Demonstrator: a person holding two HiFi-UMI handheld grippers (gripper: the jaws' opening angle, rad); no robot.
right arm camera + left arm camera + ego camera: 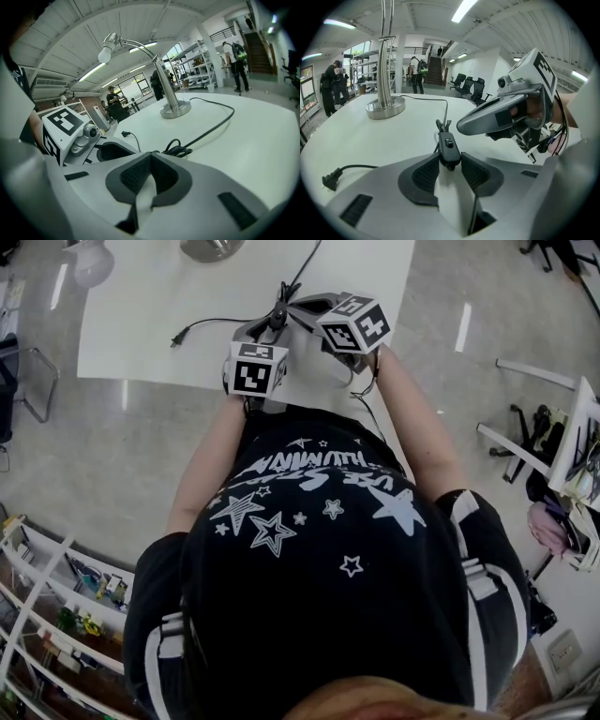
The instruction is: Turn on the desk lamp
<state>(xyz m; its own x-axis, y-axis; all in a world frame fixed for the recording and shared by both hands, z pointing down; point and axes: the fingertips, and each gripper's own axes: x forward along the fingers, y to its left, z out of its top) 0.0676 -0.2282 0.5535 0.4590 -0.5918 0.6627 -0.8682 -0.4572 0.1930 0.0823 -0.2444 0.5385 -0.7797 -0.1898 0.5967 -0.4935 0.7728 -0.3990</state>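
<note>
Fingers (425, 174) of the left gripper (449, 163) pinch the black inline switch (449, 149) at their tips, one ribbed pad on each side. Switch long axis runs straight away from the camera, in line with the jaws, roughly toward the lamp base (385, 107); rocker button faces up. Switch sits near the table's (356, 140) front edge, close to the person, well apart from the base. Black cord (446, 110) leaves the switch's far end through a small bunched loop and curves back to the base; another length runs off left and ends in a plug (331, 178) lying loose on the tabletop. Desk lamp (165, 84) stands upright at the far side of the table, chrome stem arching over, bulb head (106, 52) pointing down. Cannot tell if the bulb is lit. Right gripper (150, 157) is just right of the left one, tip close over the switch, jaws pressed together with nothing between them. People (416, 75) stand in the background, far from the table.
</note>
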